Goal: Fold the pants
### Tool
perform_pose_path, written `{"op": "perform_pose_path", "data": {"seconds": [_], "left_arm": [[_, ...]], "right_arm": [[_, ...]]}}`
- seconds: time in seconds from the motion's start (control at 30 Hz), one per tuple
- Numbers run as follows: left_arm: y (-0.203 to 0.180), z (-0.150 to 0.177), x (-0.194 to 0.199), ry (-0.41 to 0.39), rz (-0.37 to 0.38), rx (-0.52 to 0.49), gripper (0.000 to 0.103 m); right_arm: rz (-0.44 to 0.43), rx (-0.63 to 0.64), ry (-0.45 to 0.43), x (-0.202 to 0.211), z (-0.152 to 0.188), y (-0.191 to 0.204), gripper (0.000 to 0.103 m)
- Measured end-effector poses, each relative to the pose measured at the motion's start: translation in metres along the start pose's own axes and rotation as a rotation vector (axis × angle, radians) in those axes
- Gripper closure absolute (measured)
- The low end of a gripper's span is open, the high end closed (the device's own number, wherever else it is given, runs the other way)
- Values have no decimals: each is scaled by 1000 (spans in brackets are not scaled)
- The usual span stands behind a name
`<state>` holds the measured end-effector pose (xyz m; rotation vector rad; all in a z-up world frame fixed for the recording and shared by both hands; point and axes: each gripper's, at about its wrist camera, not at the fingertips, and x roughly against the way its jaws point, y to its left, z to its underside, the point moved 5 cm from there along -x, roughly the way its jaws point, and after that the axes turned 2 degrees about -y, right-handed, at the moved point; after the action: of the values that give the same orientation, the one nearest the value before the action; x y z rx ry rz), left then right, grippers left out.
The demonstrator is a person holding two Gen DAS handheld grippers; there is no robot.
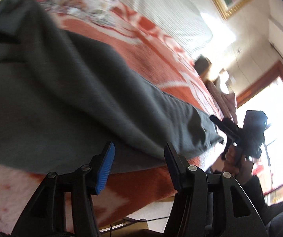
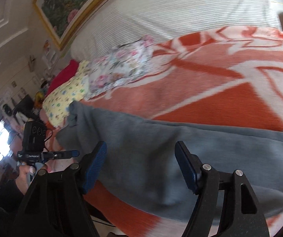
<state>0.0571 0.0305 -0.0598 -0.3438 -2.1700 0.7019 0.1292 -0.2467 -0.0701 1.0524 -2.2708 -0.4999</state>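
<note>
The bed (image 2: 210, 11), wide and low with a white ribbed cover at its far side, carries everything here. Over it lies an orange-and-white patterned fleece blanket (image 2: 210, 102), and on the blanket lies the task's thing: a pair of dark grey knit sweatpants (image 2: 161, 158), spread lengthwise along the near edge of the bed. Beyond the pants, towards the far side of the bed, sit a white floral cloth (image 2: 121, 67) and a yellow printed cloth (image 2: 66, 96), both apart from the pants.

The pants look laid out but not yet folded, so the step in hand is judged to be the approach for the first grasp.

The left claw (image 1: 139, 162) hovers at the near edge of the pants with its blue-padded fingers apart and nothing between them. The right claw (image 2: 141, 164) hangs over the pants closer to their other end, likewise spread wide and empty. In the left wrist view the right claw appears at the far end of the pants, seemingly just beside the hem; whether it touches the cloth cannot be told through the blur.

The next move probably calls for each claw to close on an edge of the pants, taking all the layers, then lift together and carry one half over the other.
</note>
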Motion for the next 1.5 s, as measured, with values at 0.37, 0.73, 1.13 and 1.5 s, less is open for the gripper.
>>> {"op": "perform_pose_path", "data": {"seconds": [0.37,0.73,1.13,1.5], "left_arm": [[81,-21,65,-162,-142,167,39],[160,-61,112,-273,-259,292,29],[195,-92,89,-258,-284,342,29],[215,-110,86,-287,-287,311,76]], "right_arm": [[-126,91,117,-64,6,77,31],[-187,186,189,-111,8,135,31],[-180,313,235,-160,10,173,31],[-138,385,247,-199,9,189,31]]}}
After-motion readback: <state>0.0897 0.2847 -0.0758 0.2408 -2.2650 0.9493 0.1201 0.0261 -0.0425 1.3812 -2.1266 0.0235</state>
